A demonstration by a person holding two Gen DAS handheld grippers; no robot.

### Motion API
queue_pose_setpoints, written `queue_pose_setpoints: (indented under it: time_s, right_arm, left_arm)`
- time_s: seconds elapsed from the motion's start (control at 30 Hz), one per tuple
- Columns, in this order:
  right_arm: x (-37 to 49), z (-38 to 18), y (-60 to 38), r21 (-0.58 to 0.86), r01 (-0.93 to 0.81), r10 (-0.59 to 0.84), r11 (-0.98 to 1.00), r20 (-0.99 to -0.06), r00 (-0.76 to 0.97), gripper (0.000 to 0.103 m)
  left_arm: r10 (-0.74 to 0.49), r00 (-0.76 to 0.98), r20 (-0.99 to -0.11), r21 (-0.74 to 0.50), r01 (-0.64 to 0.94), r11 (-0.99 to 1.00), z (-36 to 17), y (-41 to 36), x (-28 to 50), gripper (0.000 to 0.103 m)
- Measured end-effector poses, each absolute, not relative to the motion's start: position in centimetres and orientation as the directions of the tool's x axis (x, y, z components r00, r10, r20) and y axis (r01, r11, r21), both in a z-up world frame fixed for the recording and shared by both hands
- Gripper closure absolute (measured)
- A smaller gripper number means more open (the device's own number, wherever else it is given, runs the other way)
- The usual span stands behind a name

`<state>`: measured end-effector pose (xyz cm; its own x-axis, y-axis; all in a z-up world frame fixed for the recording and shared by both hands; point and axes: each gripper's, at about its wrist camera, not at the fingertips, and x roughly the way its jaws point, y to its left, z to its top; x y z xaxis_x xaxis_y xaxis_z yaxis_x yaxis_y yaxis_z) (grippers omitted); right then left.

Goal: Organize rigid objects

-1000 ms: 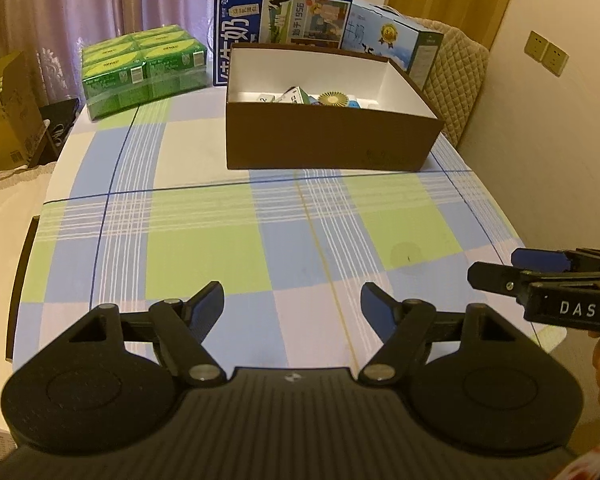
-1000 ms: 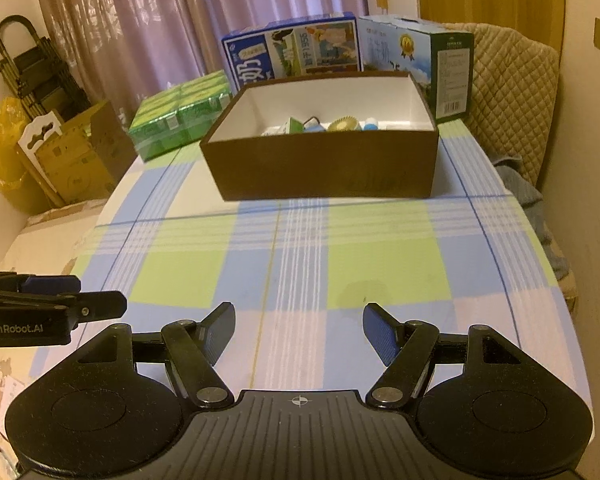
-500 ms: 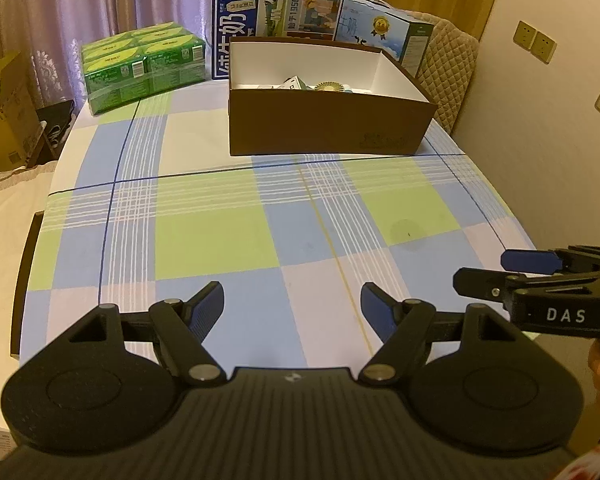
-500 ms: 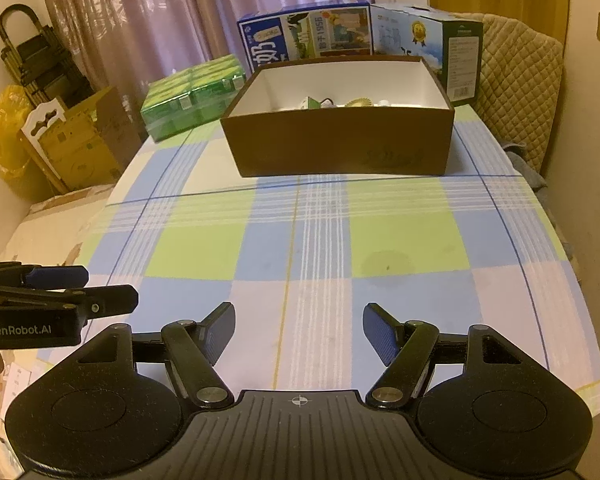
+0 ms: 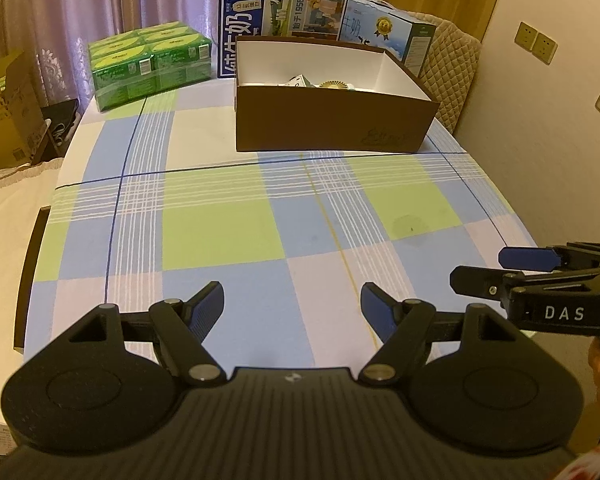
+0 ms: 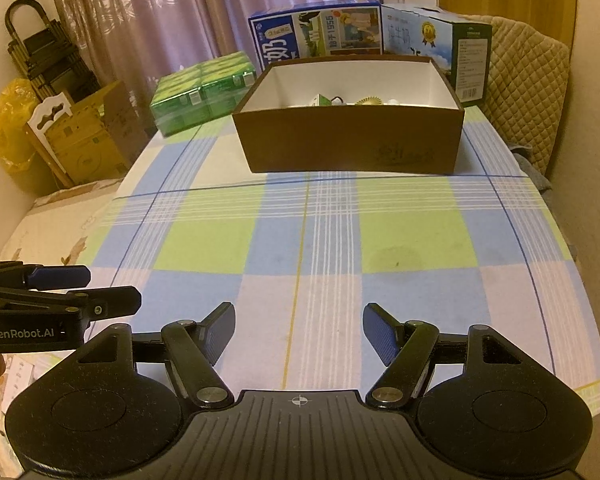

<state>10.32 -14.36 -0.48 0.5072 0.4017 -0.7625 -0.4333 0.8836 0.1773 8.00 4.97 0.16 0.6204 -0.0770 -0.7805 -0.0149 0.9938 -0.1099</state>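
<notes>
A brown open box [image 5: 332, 120] [image 6: 352, 140] with a white inside stands at the far end of the checked tablecloth [image 5: 220, 236] [image 6: 320, 240]. Small items lie in it: a little carton [image 5: 298, 80] [image 6: 322, 101] and a gold ribbed disc [image 5: 334, 85] [image 6: 369, 101]; most of the contents are hidden by the front wall. My left gripper [image 5: 292, 304] hovers open over the near end of the table, nothing between its fingers. My right gripper [image 6: 299, 330] is open and empty too, beside it. Each shows in the other's view: right gripper [image 5: 496, 268], left gripper [image 6: 110, 290].
A green shrink-wrapped pack [image 5: 150, 64] [image 6: 204, 92] sits at the far left of the table. Two tall printed milk cartons [image 5: 282, 20] [image 6: 316, 36] stand behind the box. A quilted chair [image 6: 528, 92] is at the right, cardboard boxes [image 6: 88, 136] on the left.
Both grippers have drawn back toward the near end of the table, so the box looks farther away. Both jaws stay equally wide and empty.
</notes>
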Motion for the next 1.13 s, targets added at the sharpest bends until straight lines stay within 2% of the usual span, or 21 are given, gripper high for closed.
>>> queue_pose_setpoints:
  time_s: [1.13]
  right_arm:
    - [11.0, -0.4, -15.6, 0.184, -0.435, 0.407, 0.881, -0.764, 0.501, 0.035]
  left_arm:
    - [-0.079, 0.622, -0.779, -0.106, -0.007, 0.994, 0.3, 3.6, 8.6, 0.03]
